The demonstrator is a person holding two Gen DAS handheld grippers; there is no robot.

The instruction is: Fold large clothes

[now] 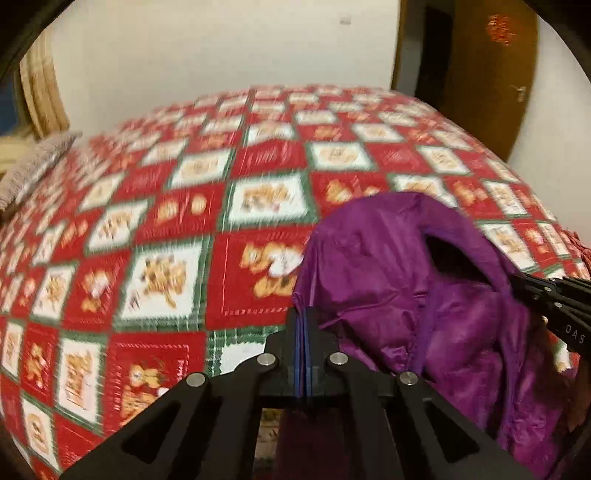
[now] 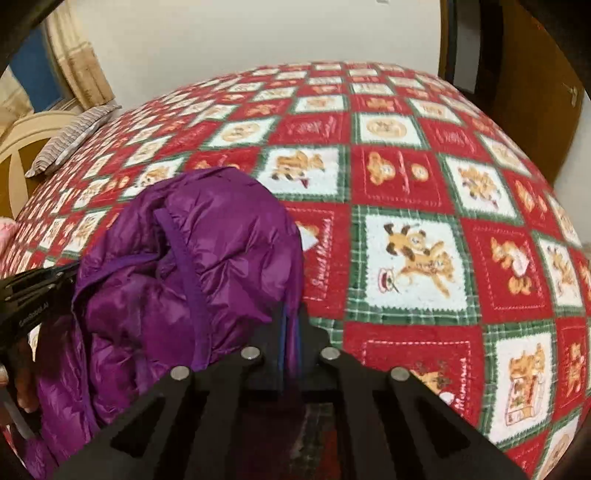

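- A bed is seen in both wrist views, covered edge to edge by a red, white and green checked blanket (image 1: 177, 206) (image 2: 406, 177) printed with small bear figures; the left wrist view is smeared by blur, so the pattern is read more clearly in the right wrist view.
- A pale wall (image 1: 221, 48) (image 2: 258, 33) is seen behind the bed, with a brown wooden door (image 1: 491, 74) (image 2: 535, 92) at its right end and a beige curtain (image 1: 40, 96) (image 2: 79, 62) at its left end.
- A purple puffer jacket (image 1: 424, 280) (image 2: 192, 266) is held bunched between the two tools, at the near side of the bed; its upper folds are raised in a crumpled mound and its lower part hangs down toward the bottom of both views. Whether any of it rests on the blanket cannot be told.
- A striped grey pillow (image 1: 33, 166) (image 2: 74, 136) is laid at the far left corner of the bed, well apart from the jacket.
- The left gripper (image 1: 305, 325) (image 2: 70, 271) is pressed together on a thin edge of the jacket, purple cloth being pinched between its blue-lined fingers.
- The right gripper (image 2: 291, 328) (image 1: 517, 282) is likewise clamped on the jacket's edge, a strip of purple fabric being sandwiched between its fingers; in the left wrist view it is seen entering from the right and touching the jacket.
- Part of a hand (image 2: 16, 384) is seen at the left edge of the right wrist view, wrapped around the left tool's handle.
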